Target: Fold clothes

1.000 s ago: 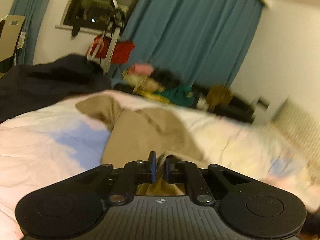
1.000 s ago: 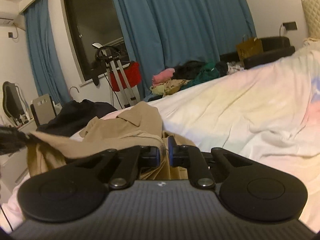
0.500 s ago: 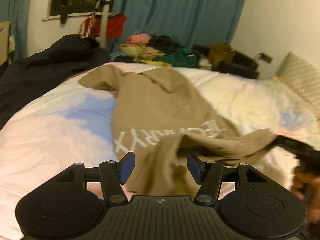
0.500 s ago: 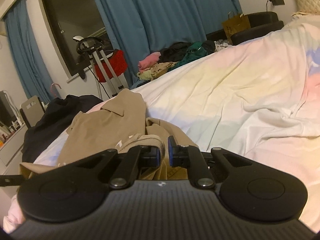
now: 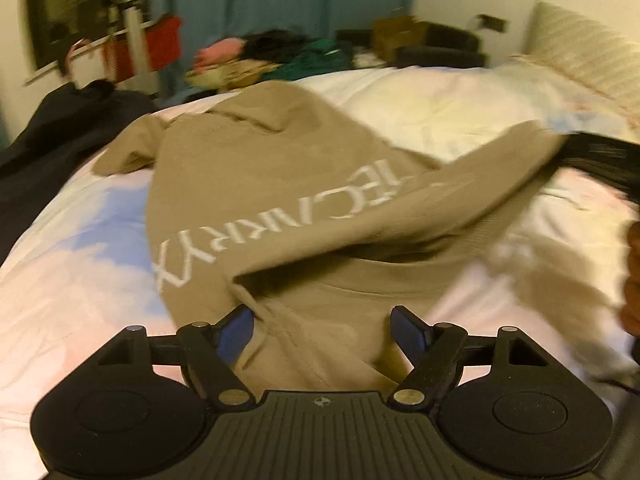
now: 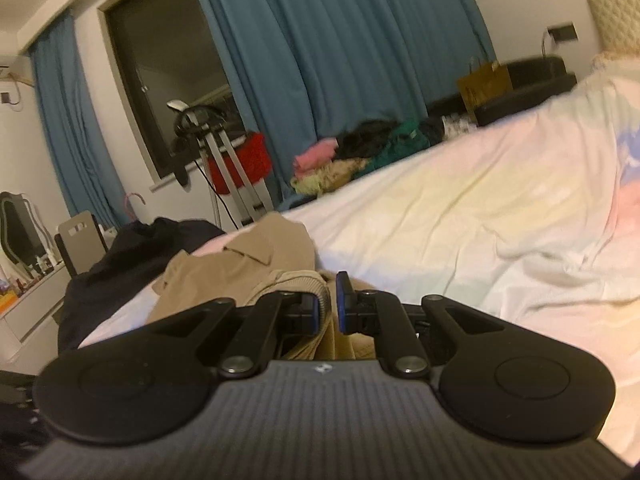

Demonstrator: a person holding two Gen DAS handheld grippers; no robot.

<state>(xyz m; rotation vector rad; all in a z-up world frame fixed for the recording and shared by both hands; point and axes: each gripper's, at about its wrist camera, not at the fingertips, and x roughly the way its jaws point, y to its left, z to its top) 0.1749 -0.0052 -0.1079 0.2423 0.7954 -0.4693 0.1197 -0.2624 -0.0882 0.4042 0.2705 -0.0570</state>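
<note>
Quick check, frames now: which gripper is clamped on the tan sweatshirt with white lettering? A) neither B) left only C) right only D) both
C. The right gripper has its blue pads nearly together, pinching a ribbed edge of the tan sweatshirt. The left gripper stands wide, its jaws having just been opening; cloth lies between them but the pads do not press it.

We see one tan sweatshirt (image 5: 256,184) lying rumpled on the pastel bed cover (image 5: 76,264), its white printed lettering upside down to us and partly blurred. One corner stretches taut toward the right, lifted off the bed, with a fold of the body draped beneath it. The near ribbed hem bunches in front of us, sleeves crumpled at the far end
</note>
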